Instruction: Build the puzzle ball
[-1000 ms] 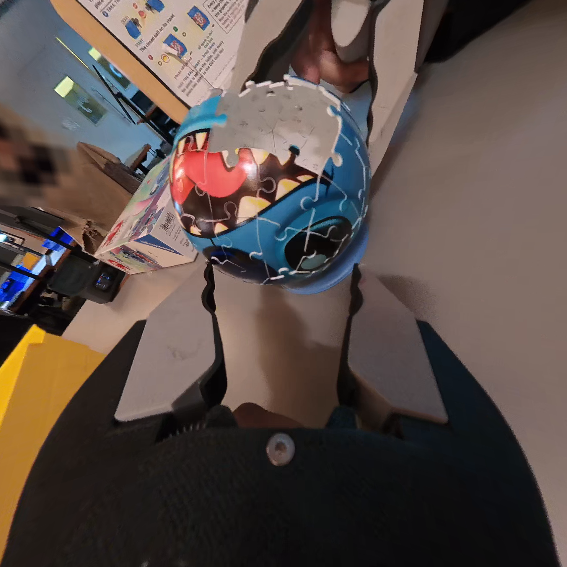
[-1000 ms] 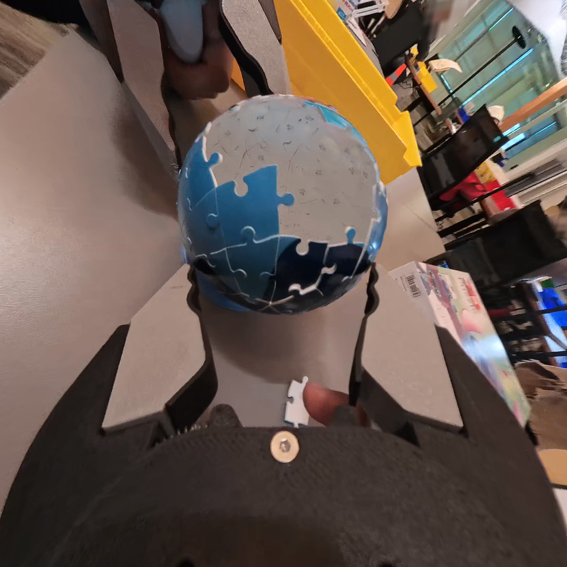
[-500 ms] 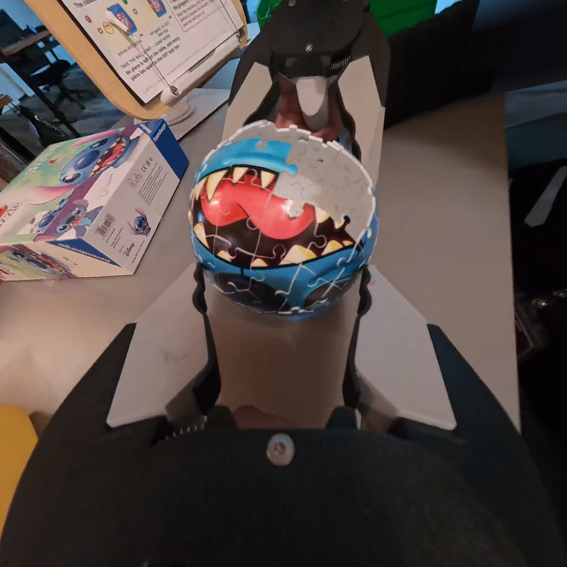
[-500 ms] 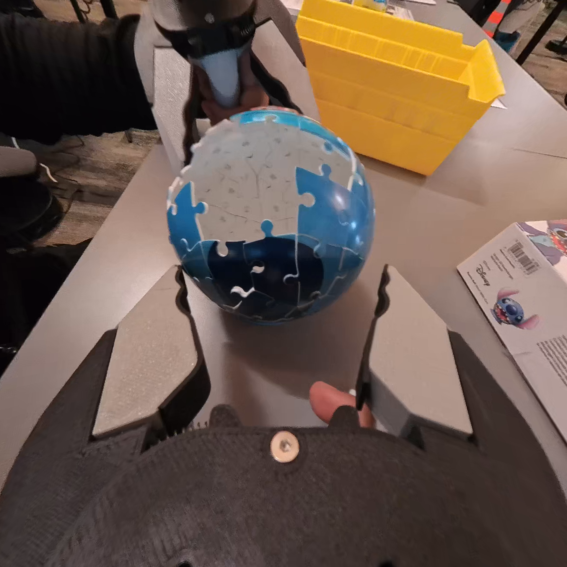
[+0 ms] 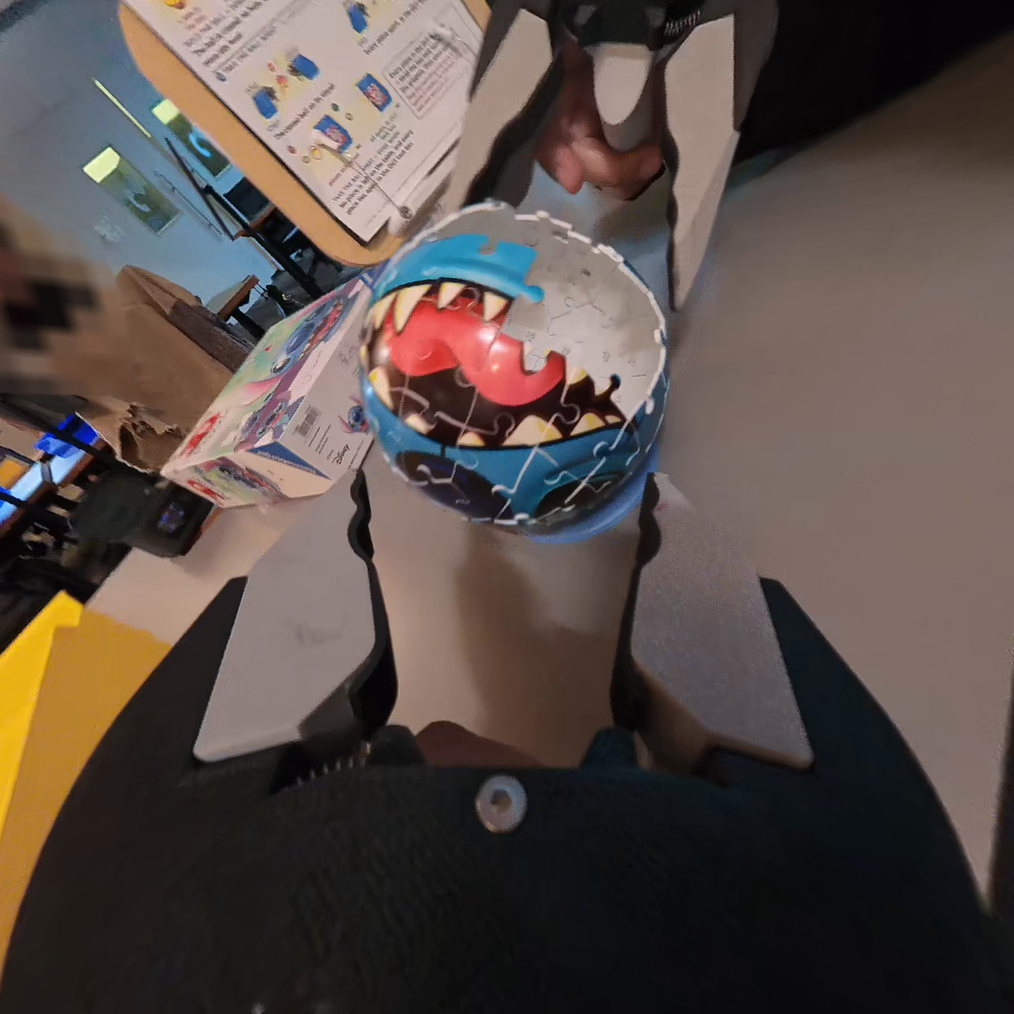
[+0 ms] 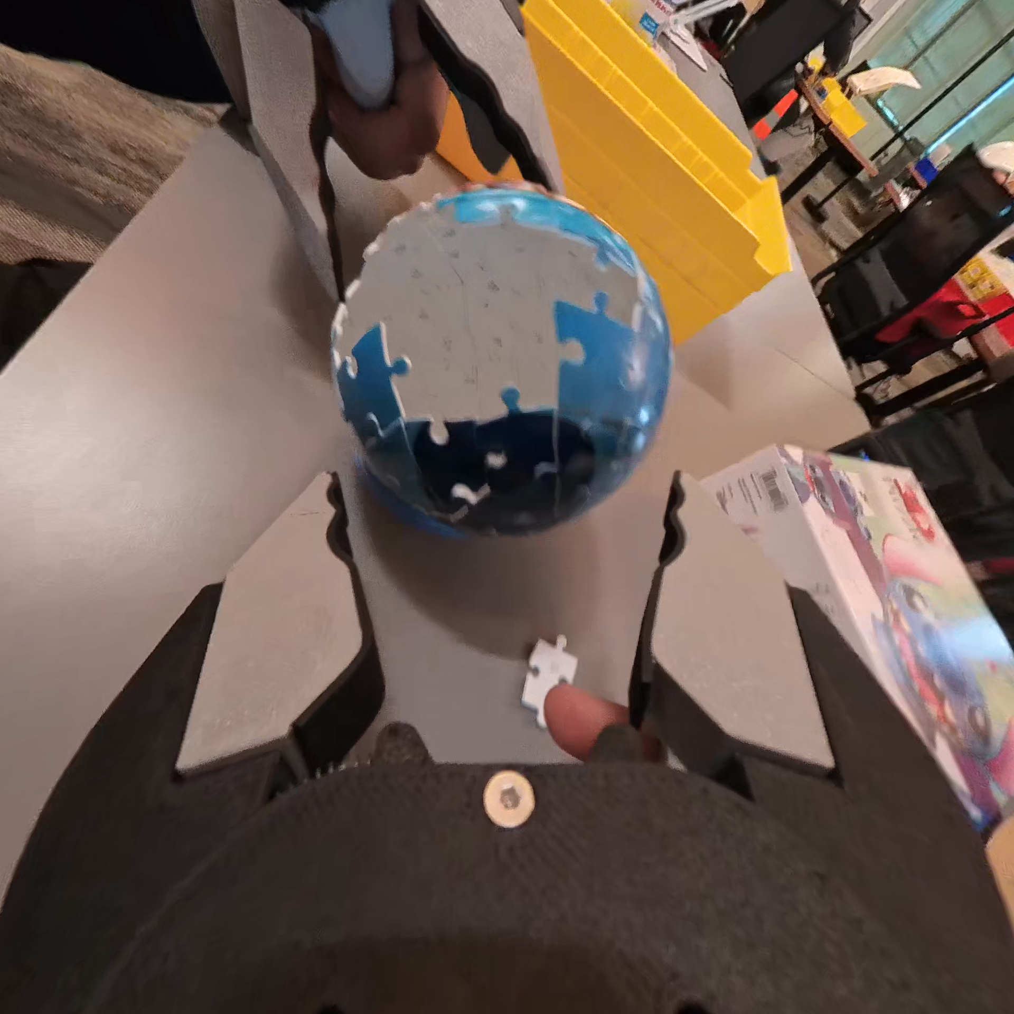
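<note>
The partly built puzzle ball stands on a blue base on the table. Its front shows a toothed mouth with a red tongue, and its open top shows the pale inner side. My left gripper is open, its tips just short of the ball's lower sides. From the other side, the ball shows blue pieces and a large pale gap. My right gripper is open, its tips flanking the ball's base. A person's fingertip holds a loose white puzzle piece between the right gripper's fingers, near their root.
The puzzle box lies left of the ball, and shows at the right in the right wrist view. A yellow bin stands behind the ball. An instruction board stands at the back. The grey table runs on to the right.
Both wrist views have tilted sideways around the ball. Both grippers stay open. The white piece at the fingertip is back in the right wrist view. The ball has stayed on its base.
</note>
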A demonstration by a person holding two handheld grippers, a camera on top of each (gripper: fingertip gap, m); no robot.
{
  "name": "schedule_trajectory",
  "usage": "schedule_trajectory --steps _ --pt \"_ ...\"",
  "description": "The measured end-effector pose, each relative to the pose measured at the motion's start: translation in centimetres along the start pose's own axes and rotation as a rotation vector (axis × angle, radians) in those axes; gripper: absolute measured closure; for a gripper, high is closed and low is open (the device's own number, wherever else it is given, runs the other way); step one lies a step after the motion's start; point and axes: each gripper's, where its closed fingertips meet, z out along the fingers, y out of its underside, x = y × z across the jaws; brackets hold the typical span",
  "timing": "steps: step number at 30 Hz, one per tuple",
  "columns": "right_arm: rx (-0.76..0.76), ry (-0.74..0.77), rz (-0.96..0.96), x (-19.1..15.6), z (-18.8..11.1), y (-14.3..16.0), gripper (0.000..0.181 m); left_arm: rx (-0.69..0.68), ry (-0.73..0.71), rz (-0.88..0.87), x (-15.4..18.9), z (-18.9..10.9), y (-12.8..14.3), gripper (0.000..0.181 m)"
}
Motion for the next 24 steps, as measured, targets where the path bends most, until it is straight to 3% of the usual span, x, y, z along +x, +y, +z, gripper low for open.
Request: schedule_trajectory --steps 1,6,7,11,14,16,18,24 --pt "-0.017 -0.001 0.032 0.6 -1.0 1.0 0.080 0.015 -0.004 -0.040 -0.2 -0.7 0.0 0.086" --pt "-0.165 0.007 0.357 3.9 -3.6 9.3 0.086 0.050 -0.005 -0.166 0.6 -3.1 0.8 0.094" --pt "-0.183 -0.005 0.397 3.9 -3.5 10.0 0.097 0.037 -0.011 -0.166 0.9 -3.2 1.0 0.096" --pt "-0.270 -0.027 0.383 3.0 -1.8 10.5 0.115 -0.027 -0.017 -0.112 1.5 -3.2 1.1 0.099" --pt "-0.330 -0.023 0.392 2.5 -0.5 10.9 0.116 -0.039 -0.003 -0.094 2.3 -2.9 0.6 0.101" --pt "-0.333 -0.059 0.442 2.0 -0.2 10.6 0.130 -0.054 0.000 -0.075 2.7 -2.7 0.3 0.101" --pt "-0.315 -0.098 0.478 1.2 0.1 10.2 0.159 -0.067 -0.003 -0.048 3.1 -2.6 -0.1 0.102" --pt "-0.313 -0.080 0.526 1.0 -0.2 10.1 0.160 -0.069 -0.015 0.011 4.1 -2.7 -2.3 0.104"
